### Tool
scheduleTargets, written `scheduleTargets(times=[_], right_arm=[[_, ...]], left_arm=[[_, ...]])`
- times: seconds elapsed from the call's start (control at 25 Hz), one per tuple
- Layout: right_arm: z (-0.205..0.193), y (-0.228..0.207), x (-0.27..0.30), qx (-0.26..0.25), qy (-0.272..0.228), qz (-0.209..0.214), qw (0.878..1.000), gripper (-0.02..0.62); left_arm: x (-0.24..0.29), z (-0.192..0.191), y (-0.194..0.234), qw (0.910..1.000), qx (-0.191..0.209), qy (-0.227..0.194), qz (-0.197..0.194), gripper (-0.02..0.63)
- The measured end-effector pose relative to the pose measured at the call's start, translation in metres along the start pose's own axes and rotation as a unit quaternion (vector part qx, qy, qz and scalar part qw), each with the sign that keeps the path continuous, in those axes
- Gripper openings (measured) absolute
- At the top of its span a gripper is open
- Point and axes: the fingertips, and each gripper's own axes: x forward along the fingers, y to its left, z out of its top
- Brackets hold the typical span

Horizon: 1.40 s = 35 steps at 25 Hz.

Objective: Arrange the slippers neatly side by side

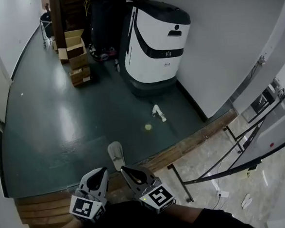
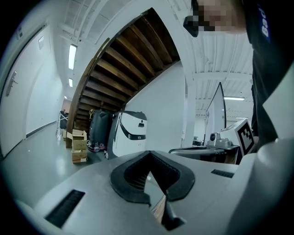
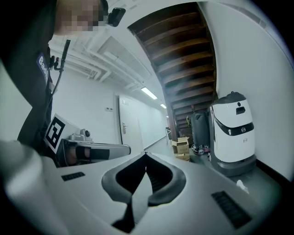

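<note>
L gripper (image 1: 101, 173), R gripper (image 1: 125, 170), fingers (image 3: 161, 175) closed, empty

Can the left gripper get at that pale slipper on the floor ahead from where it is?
Probably yes: the slipper lies on open floor just beyond the left gripper, with nothing between them. Its jaws are shut, so they must open first.

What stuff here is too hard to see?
Head view: the yellow spot on the floor is too small to name.
Head view: the white thing by the white robot is too small; slipper or not, unclear.
Gripper views: the slipper does not show; the left gripper and right gripper fill each lower frame.
</note>
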Motion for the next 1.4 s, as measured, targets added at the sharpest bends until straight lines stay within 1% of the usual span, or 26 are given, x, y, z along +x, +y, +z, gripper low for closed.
scheduleTargets(times=[0.28,0.44,0.68,0.8,0.92,0.96,1.04,1.16,1.4], right_arm=[[-0.022,-0.003,0.016,0.006,0.032,0.012,0.999,-0.002],[-0.044,-0.005,0.023,0.0,0.057,0.008,0.998,-0.002],[-0.062,-0.008,0.038,-0.005,0.092,0.014,0.996,0.001],[-0.073,-0.006,0.048,-0.007,0.105,0.025,0.994,0.041],[-0.085,-0.005,0.058,0.001,0.119,0.033,0.992,0.043],[-0.09,-0.007,0.06,-0.005,0.126,0.032,0.992,0.043],[-0.102,-0.012,0.067,-0.017,0.141,0.029,0.99,0.069],[-0.115,-0.015,0.078,-0.018,0.156,0.028,0.987,0.071],[-0.14,-0.022,0.106,-0.035,0.162,0.038,0.985,0.073]], left_arm=[[-0.003,-0.014,0.013,0.9998,-0.011,0.009,0.015,0.0],[-0.009,-0.024,0.019,0.9992,-0.021,0.017,0.028,0.0],[-0.014,-0.032,0.03,0.9984,-0.028,0.025,0.042,0.0],[-0.018,-0.037,0.037,0.9978,-0.031,0.03,0.051,0.0],[-0.021,-0.042,0.044,0.9971,-0.034,0.035,0.059,0.0],[-0.022,-0.043,0.046,0.9968,-0.035,0.036,0.063,0.0],[-0.026,-0.045,0.053,0.9958,-0.04,0.04,0.072,0.001],[-0.034,-0.05,0.064,0.9936,-0.052,0.047,0.088,0.0],[-0.045,-0.062,0.086,0.9896,-0.062,0.064,0.113,0.0]])
